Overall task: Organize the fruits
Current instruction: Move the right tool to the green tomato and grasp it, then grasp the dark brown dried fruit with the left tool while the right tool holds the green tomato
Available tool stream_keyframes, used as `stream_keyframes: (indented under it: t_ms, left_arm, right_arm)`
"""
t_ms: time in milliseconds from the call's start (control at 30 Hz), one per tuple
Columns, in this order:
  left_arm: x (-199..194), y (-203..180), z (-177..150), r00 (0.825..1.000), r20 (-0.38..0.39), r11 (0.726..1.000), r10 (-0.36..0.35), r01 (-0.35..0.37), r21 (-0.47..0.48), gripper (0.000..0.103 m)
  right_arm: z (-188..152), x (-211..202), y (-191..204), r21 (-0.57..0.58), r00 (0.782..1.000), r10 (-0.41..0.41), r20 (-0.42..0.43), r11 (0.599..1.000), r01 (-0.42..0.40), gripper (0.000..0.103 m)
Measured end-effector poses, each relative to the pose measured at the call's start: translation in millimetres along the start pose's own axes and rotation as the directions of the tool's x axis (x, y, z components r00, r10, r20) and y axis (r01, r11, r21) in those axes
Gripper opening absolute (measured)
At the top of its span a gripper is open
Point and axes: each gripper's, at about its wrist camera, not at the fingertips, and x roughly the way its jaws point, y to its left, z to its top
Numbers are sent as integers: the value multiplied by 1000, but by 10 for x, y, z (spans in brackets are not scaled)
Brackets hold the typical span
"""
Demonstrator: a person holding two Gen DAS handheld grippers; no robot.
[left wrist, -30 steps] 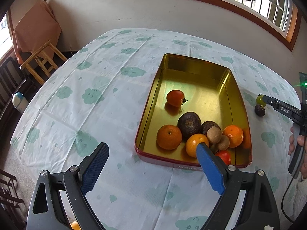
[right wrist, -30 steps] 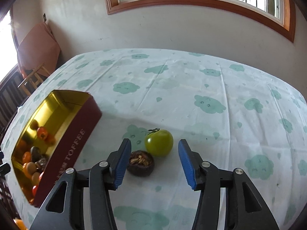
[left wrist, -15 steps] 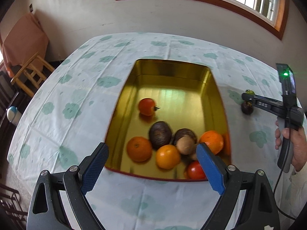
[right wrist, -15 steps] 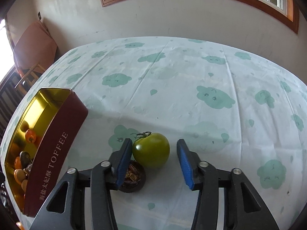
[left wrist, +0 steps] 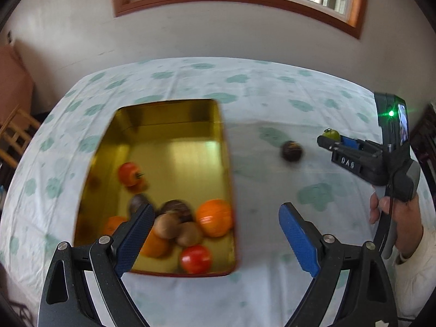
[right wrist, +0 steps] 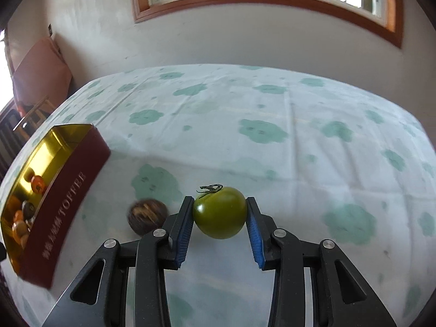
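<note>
**A:** Green tomato (right wrist: 219,212) sits squarely between the right tongs (right wrist: 220,227), both blue pads pressed on its sides, stem up. Looks like a grip made to carry it to the gold tin (right wrist: 68,136), which is off to the left of those tongs.

**B:** Makes sense, the tin already has the oranges and red tomatoes. And the dark round fruit (right wrist: 147,215)?

**A:** Loose on the bench (right wrist: 272,109), just left of the right tongs, not touching them.

**B:** Left tongs (left wrist: 215,239)?

**A:** Wide apart, holding nothing, hovering above the tin's near right corner. I'd guess they're waiting for that dark fruit.
</note>
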Motion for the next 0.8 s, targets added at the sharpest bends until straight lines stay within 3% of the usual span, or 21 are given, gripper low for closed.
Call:
stream_keyframes:
  t_ms: [300,600,800]
  left_arm:
    - [231,-468,156,996,21,995,-86,85,44,90]
    - [612,-824,344,996,-15,994,-90,91,55,89]
    - [922,-897,454,996,-52,997,-66,68,25,72]
  right_arm:
    - [-376,-353,-427,39,994,-105,22,994,104,39]
    - [-573,-441,-783,122,991,-134,-13,983,135,39]
    - [-580,-442,-782,125,992,-128,-13,984,128,39]
